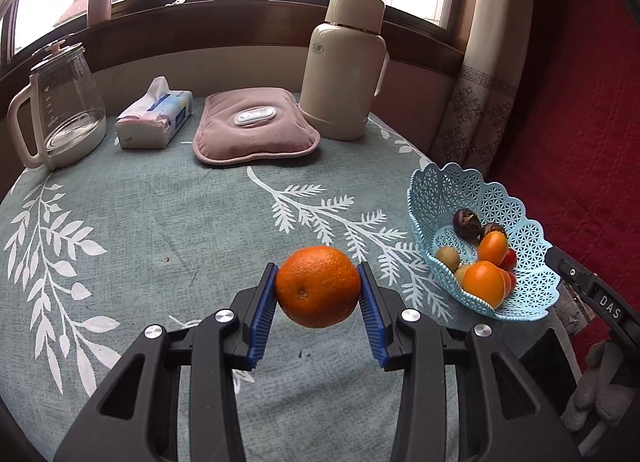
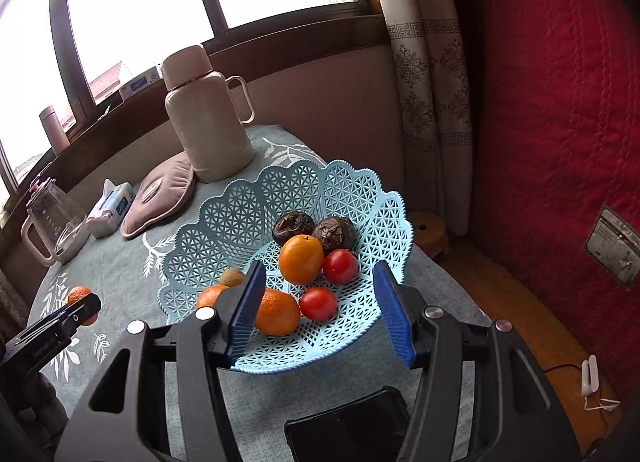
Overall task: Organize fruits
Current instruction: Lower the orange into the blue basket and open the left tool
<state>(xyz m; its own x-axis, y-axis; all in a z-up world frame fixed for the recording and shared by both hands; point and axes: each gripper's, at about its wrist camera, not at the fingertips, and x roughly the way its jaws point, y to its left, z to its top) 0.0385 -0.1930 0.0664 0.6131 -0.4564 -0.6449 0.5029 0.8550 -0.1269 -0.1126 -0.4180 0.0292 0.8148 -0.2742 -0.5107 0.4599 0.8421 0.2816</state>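
Desk (image 1: 168,222) under leaf-print cloth, bearing glass kettle (image 1: 60,102), tissue pack (image 1: 154,118), pink heat pad (image 1: 252,126), cream flask (image 1: 340,66), blue basket (image 1: 532,294), phone (image 2: 352,426)

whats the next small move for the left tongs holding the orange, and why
Probably carry the round orange, clamped in the left tongs, right toward the light blue plastic lattice basket, where the other fruit lies; the orange is off the table.

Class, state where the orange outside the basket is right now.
In the left wrist view, the orange sits centre frame, clamped in the left gripper above the tablecloth, left of the blue basket.
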